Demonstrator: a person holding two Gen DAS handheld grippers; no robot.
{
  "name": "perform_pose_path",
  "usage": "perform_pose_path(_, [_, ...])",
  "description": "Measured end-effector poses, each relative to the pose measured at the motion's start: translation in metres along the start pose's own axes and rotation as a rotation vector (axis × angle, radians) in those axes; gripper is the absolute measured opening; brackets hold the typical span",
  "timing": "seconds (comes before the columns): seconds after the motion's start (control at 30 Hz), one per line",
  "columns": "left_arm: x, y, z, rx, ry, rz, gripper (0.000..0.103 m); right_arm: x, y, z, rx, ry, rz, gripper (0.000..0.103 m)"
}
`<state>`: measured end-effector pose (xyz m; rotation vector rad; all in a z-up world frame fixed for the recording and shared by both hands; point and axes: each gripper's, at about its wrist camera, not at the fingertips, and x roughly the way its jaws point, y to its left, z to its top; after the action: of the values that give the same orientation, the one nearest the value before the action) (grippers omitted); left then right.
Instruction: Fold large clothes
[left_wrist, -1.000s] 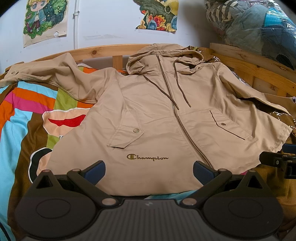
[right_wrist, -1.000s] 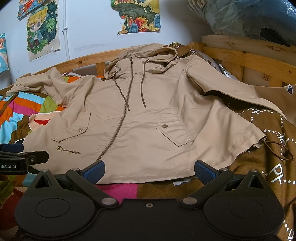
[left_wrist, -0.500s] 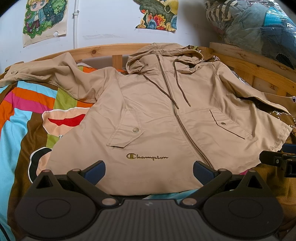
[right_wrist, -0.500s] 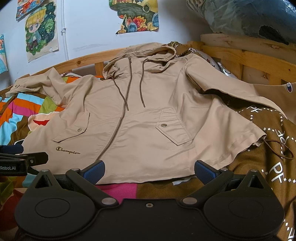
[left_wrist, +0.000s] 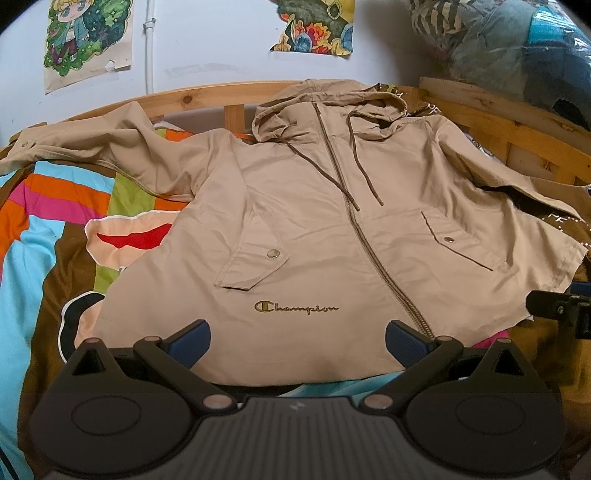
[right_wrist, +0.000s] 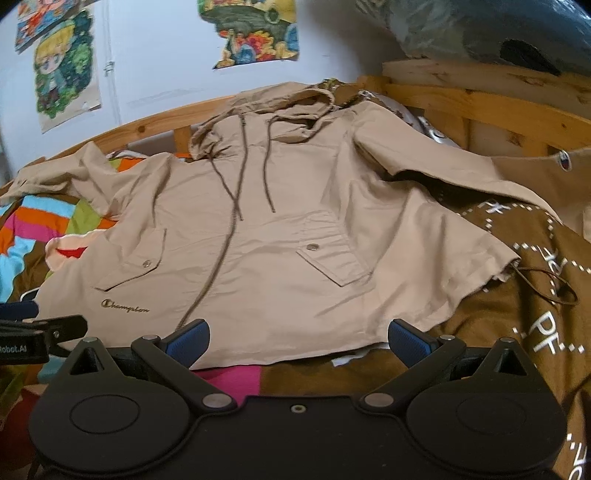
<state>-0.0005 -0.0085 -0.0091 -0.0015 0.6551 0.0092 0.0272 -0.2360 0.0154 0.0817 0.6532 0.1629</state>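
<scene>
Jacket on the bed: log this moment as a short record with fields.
garment: tan hooded jacket, front up, zipped, spread flat
sleeves: both stretched out to the sides
hood: toward the wooden bed frame
surface: colourful bedspread
left gripper: open, at the hem, holding nothing
right gripper: open, at the hem, holding nothing
folding: not begun

A wooden bed (left_wrist: 199, 96) has a bright striped blanket (left_wrist: 40, 236) on it. A tan jacket (left_wrist: 332, 236) lies flat on the blanket.
</scene>
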Motion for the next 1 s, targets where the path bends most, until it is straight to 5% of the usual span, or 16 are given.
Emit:
perform_pose_path(0.33, [0.005,-0.005,0.057,0.114,0.010,-0.041,0.102,-0.031,-0.054,0.038,0.127,-0.109,-0.130,0.102])
perform_pose_path(0.47, [0.011,-0.019,0.085,0.140,0.001,-0.074,0.102,-0.044,-0.099,0.064,0.120,-0.176,-0.265,0.102])
perform_pose_path(0.6, [0.020,-0.035,0.096,0.151,-0.001,-0.127,0.102,-0.044,-0.119,0.094,-0.220,-0.176,-0.441,0.094])
perform_pose_path(0.73, [0.035,-0.052,0.093,0.166,0.014,-0.174,0.102,-0.018,-0.146,0.110,-0.595,-0.043,-0.572,0.084])
perform_pose_path(0.9, [0.049,-0.060,0.087,0.169,0.043,-0.220,0.102,0.014,-0.179,0.116,-0.812,0.116,-0.664,0.063])
perform_pose_path(1.0, [0.050,-0.062,0.087,0.181,0.036,-0.236,0.102,0.030,-0.190,0.114,-0.899,0.188,-0.670,0.037])
